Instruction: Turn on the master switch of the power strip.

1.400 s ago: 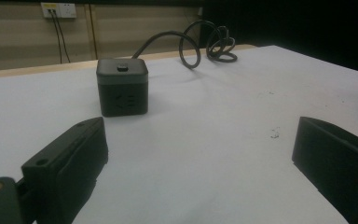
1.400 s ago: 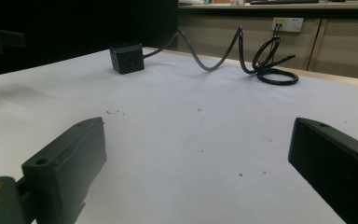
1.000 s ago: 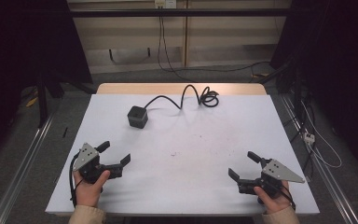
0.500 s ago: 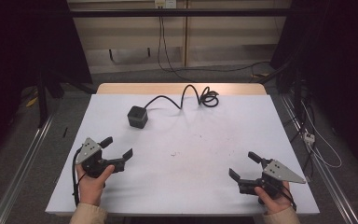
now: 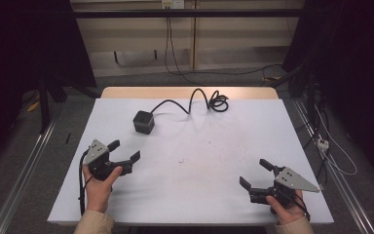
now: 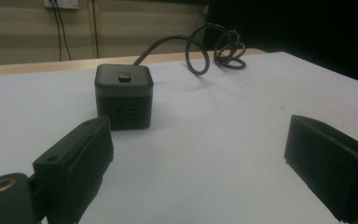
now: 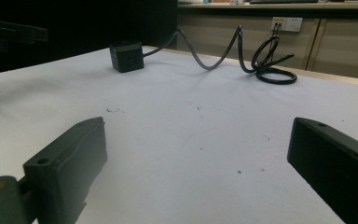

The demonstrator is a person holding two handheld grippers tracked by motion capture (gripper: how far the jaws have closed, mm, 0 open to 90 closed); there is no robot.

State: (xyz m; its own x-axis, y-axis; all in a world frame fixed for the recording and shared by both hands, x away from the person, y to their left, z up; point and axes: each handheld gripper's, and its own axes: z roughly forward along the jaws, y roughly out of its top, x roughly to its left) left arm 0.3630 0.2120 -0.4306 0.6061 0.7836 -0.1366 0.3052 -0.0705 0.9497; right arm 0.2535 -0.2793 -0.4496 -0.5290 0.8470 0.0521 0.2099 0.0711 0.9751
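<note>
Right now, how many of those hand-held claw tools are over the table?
2. The left gripper is held above the table's near-left part, jaws open, aimed toward the black cube. The right gripper is at the near-right corner, jaws open too.

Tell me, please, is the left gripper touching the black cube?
Apart. The high view shows bare white table between the left gripper and the black cube; its open jaws hold nothing.

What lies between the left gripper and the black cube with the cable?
Nothing: bare white table separates the open left gripper from the black cube, as the high view and left gripper view show.
</note>
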